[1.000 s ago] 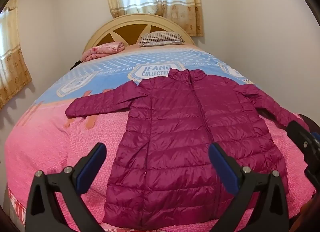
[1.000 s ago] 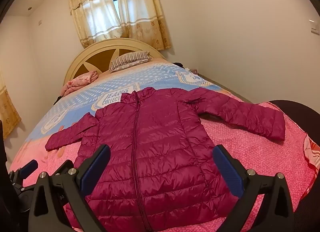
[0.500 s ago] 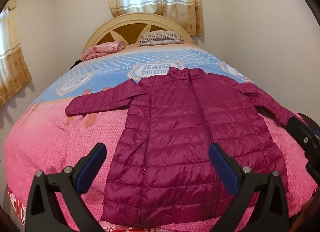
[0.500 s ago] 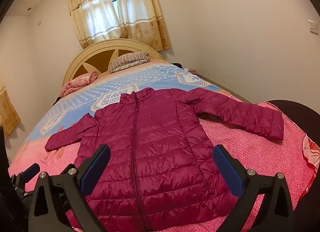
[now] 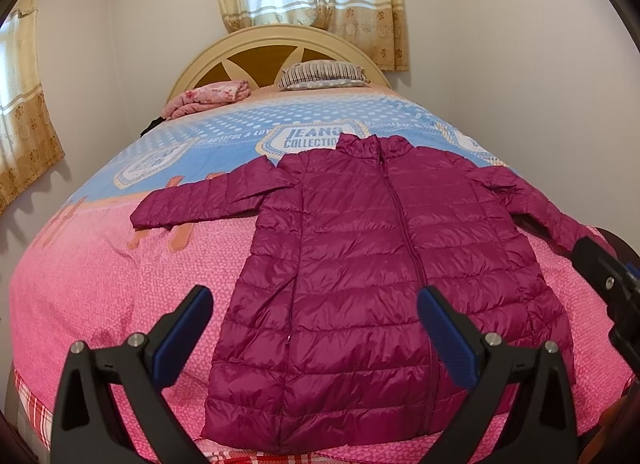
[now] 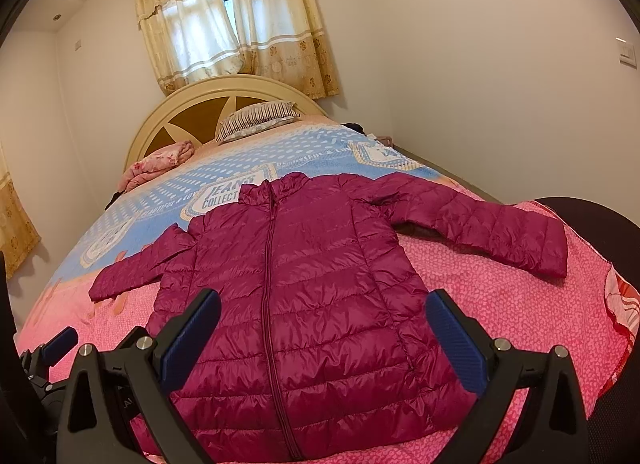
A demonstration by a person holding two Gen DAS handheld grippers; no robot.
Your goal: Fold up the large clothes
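A magenta quilted puffer jacket (image 5: 384, 264) (image 6: 304, 304) lies flat and zipped on the bed, collar toward the headboard, both sleeves spread out sideways. Its hem reaches the bed's near edge. My left gripper (image 5: 314, 334) hovers open above the hem's left half, nothing between its blue pads. In the right wrist view my right gripper (image 6: 322, 338) hangs open over the lower front of the jacket, also holding nothing. The right gripper's black frame (image 5: 604, 284) shows at the right edge of the left wrist view, and the left gripper's blue tip (image 6: 60, 344) shows low left in the right wrist view.
The bed carries a pink and blue cover (image 5: 120, 284). A striped pillow (image 5: 320, 73) and a folded pink blanket (image 5: 208, 97) lie by the cream headboard (image 5: 256, 43). Walls flank the bed closely. A dark round object (image 6: 592, 219) sits at the bed's right corner.
Both views have drifted back and up a little, so the jacket's hem sits slightly higher in frame. Both grippers stay open and the jacket has not moved.
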